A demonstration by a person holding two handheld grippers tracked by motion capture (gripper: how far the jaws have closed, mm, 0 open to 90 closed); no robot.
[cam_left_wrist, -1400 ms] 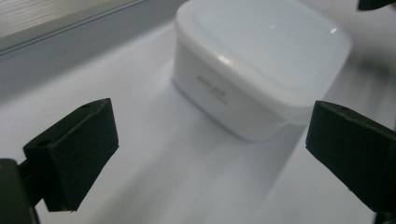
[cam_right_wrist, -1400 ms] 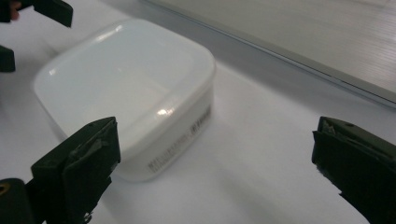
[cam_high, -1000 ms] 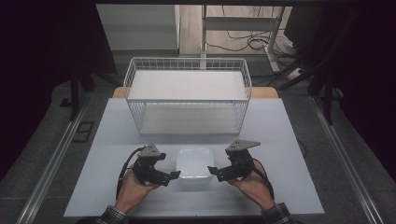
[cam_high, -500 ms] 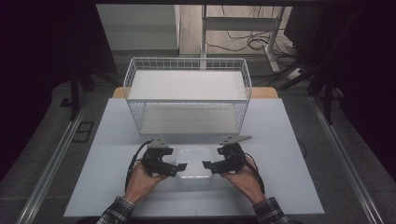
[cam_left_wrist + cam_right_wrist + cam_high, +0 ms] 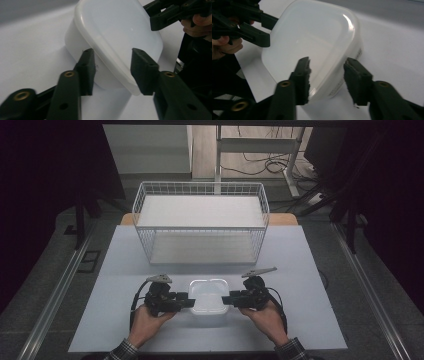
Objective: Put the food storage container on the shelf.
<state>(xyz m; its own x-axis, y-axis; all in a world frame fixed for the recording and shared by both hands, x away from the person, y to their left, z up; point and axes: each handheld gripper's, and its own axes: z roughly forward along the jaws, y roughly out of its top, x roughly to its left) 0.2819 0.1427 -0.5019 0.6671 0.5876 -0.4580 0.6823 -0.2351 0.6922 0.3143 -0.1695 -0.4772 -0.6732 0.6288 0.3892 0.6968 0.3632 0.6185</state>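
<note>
Lidded white container point(image 5: 207, 295) sits on bench point(image 5: 310, 285), before empty wire basket point(image 5: 200, 227). Left gripper point(image 5: 189, 300) and right gripper point(image 5: 226, 299) flank its sides, jaws parted, straddling its rim, holding nothing.

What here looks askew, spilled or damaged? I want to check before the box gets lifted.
Nothing stands out. The white lidded box sits flat on the table, lid seated, with no spill. The left gripper and right gripper flank it, jaws open. The wire basket stands upright.
</note>
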